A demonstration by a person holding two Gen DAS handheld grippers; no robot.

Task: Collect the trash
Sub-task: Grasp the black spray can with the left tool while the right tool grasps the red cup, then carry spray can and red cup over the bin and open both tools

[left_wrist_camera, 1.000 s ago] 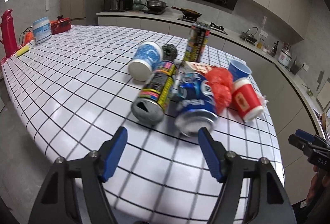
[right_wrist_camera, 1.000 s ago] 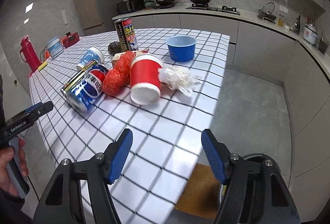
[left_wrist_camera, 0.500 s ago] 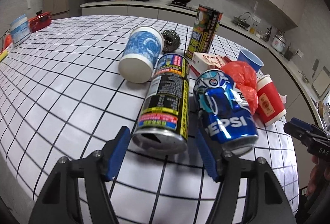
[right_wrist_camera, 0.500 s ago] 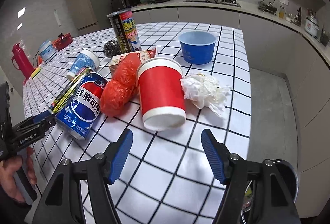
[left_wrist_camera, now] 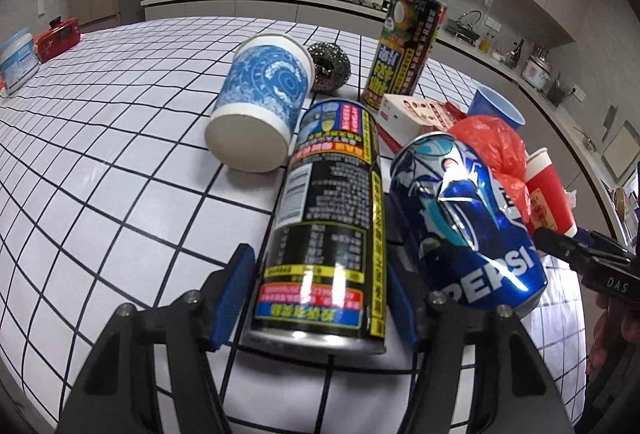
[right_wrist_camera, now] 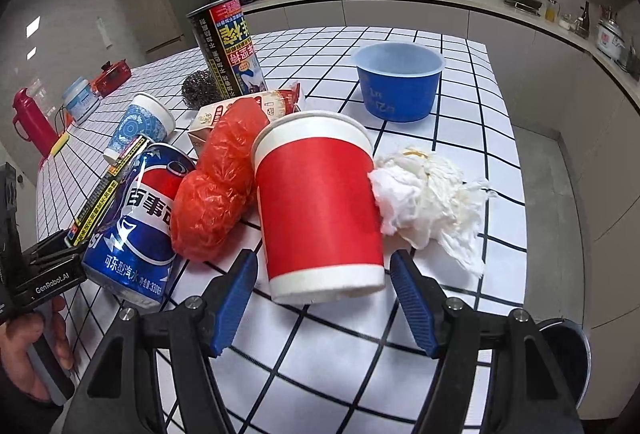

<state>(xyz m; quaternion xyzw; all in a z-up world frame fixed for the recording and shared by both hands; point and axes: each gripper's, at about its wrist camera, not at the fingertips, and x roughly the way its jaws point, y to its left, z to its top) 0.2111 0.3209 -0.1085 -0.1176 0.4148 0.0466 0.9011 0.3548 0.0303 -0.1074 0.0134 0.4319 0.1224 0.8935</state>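
A black-and-yellow can (left_wrist_camera: 328, 218) lies on its side on the grid-patterned table (left_wrist_camera: 120, 122). My left gripper (left_wrist_camera: 320, 298) straddles its near end, jaws closing, blue pads close beside the can with a sliver of gap. A dented Pepsi can (left_wrist_camera: 460, 218) lies against it on the right. In the right wrist view a red paper cup (right_wrist_camera: 320, 202) lies with its base toward me. My right gripper (right_wrist_camera: 324, 298) flanks that base, jaws closing, small gaps on both sides. A red plastic bag (right_wrist_camera: 216, 186) and crumpled tissue (right_wrist_camera: 424, 194) touch the cup.
A blue patterned cup (left_wrist_camera: 264, 102), steel scourer (left_wrist_camera: 330, 66), upright tall can (left_wrist_camera: 408, 46) and carton (left_wrist_camera: 412, 110) lie behind. A blue bowl (right_wrist_camera: 396, 82) stands farther back. The table edge runs at right, with a round bin (right_wrist_camera: 568, 350) on the floor below.
Both grippers moved forward and down toward the pile. The black can now lies between the left pads and the red cup between the right pads. Both pairs of jaws have narrowed.
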